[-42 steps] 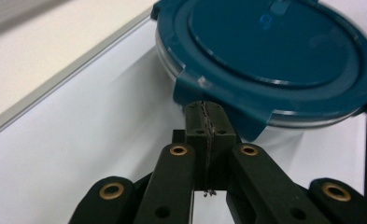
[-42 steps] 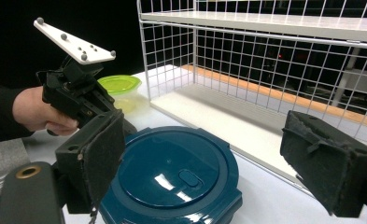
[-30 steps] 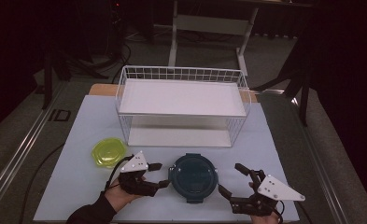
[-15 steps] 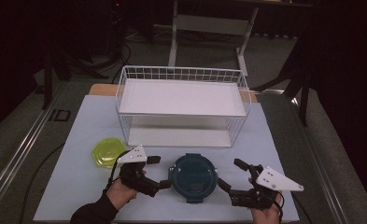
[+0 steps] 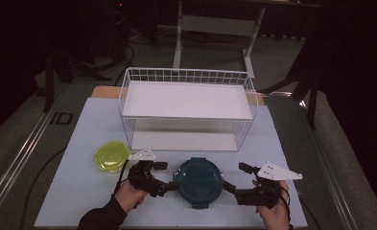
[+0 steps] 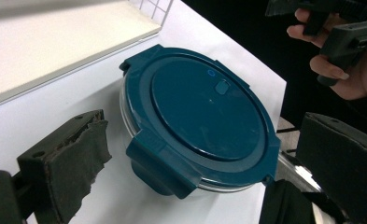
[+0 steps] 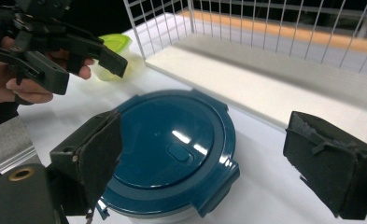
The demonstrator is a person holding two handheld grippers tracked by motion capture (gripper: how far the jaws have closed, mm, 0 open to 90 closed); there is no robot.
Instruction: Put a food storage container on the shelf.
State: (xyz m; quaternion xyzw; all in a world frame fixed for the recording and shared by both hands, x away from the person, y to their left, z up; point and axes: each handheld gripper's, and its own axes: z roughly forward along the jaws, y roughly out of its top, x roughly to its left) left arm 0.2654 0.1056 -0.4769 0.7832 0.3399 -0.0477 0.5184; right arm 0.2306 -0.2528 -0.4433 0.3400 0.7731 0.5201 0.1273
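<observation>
We are positioning both grippers at a round container with a teal lid, which is sitting on the white surface in front of the wire rack.

The left gripper is lying at the container's left edge. Its jaws have just been opening and are now standing wide. In the left gripper view the container is lying between and ahead of the two pads, and neither pad is pressing on it. One lid clip is facing that camera.

The right gripper is lying at the container's right edge, jaws also spread wide. In the right gripper view the container is sitting between the pads with a gap on each side. From above, the lower jaw tip appears to be just beside the rim; we cannot tell whether it is touching.

A yellow-green bowl is resting on the surface left of the left gripper, near it but apart from the container.
</observation>
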